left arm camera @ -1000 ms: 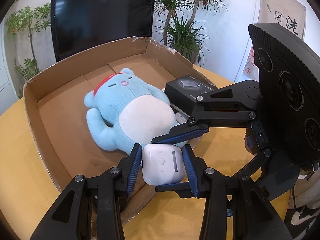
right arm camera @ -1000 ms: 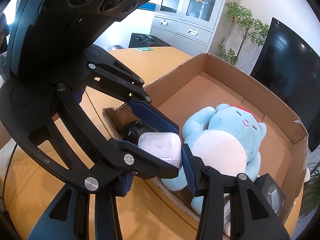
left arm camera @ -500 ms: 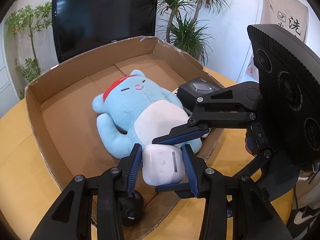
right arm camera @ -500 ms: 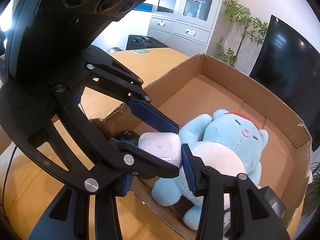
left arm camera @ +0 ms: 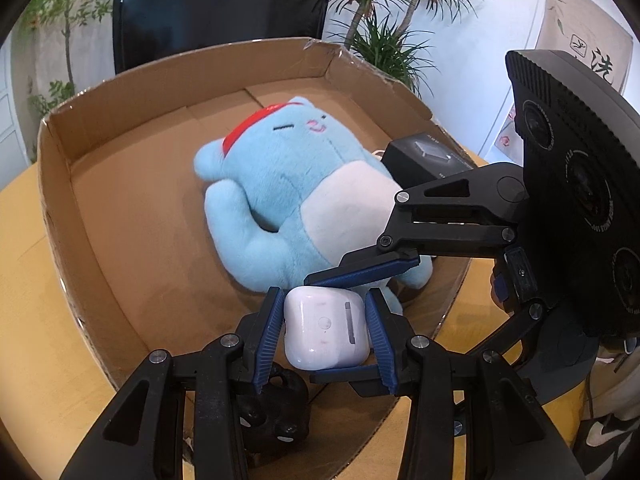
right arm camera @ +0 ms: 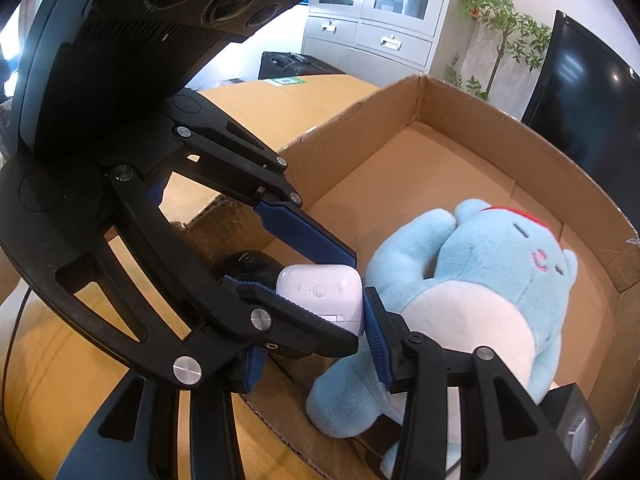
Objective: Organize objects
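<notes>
Both grippers clamp one white earbud case (left arm camera: 326,328) over the near edge of the cardboard box (left arm camera: 120,120): the left gripper (left arm camera: 325,330) presses its blue pads on the case's sides, the right gripper (left arm camera: 352,320) grips it from about 3 o'clock, top and bottom. In the left wrist view the case's long axis runs 12 to 6, its button face up. A blue plush toy (left arm camera: 288,200) lies in the box on a tan table (left arm camera: 24,280); a dark screen (left arm camera: 220,4) and plants (left arm camera: 384,28) stand at 12.
</notes>
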